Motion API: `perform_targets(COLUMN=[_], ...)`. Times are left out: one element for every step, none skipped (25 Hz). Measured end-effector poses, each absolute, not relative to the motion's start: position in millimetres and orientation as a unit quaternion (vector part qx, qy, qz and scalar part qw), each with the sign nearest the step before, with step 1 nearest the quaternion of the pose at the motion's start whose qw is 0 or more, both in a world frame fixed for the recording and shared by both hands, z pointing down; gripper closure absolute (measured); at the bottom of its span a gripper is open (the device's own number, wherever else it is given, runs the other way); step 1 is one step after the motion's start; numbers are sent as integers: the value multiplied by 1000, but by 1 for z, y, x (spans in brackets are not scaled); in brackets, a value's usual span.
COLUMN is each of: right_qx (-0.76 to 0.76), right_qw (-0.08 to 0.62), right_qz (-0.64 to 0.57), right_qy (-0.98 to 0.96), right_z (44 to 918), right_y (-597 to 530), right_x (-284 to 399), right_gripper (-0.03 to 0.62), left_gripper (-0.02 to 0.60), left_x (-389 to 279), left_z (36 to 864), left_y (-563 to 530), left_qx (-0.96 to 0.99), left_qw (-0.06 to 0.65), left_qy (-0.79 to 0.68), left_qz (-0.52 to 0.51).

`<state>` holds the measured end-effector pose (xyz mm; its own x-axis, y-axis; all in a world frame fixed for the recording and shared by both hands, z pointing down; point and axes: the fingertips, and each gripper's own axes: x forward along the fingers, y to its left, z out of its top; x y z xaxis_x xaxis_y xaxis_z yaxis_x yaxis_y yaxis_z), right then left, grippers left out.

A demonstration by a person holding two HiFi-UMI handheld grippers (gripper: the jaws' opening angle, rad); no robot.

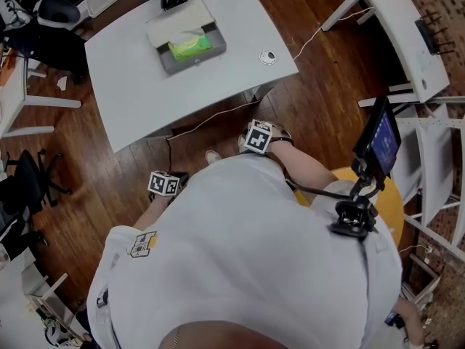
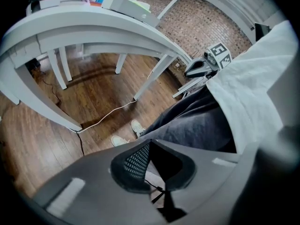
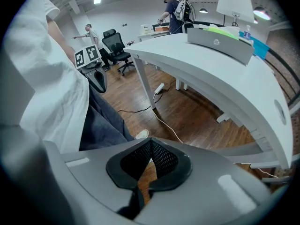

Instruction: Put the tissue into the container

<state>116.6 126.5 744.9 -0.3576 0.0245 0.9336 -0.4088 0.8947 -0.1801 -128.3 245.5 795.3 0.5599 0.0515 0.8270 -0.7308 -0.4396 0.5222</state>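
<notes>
White table (image 1: 131, 86) at 11 o'clock bears the grey container (image 1: 196, 58), green tissue pack (image 1: 190, 46) lying inside; left gripper (image 2: 150, 143) and right gripper (image 3: 151, 142) closed, empty, best held clear

A white cable (image 1: 218, 115) crosses the wooden floor (image 1: 327, 86) below the surface (image 1: 131, 78); a black chair (image 1: 29, 184) stands left.

Head view looks steeply down on the table (image 1: 138, 86); both gripper views face it from lower, perhaps near tabletop height.
</notes>
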Motion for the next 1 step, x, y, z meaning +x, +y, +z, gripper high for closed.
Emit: perform_targets(right_qx=[120], right_qw=[553], right_qz=[195], right_qy=[-801], right_z=[744], right_y=[126], right_x=[117], right_gripper=[594], left_gripper=[581], left_x=[-128], left_z=[796], left_y=[248], left_qx=[742], left_qw=[481], left_qy=[-228], left_qz=[409])
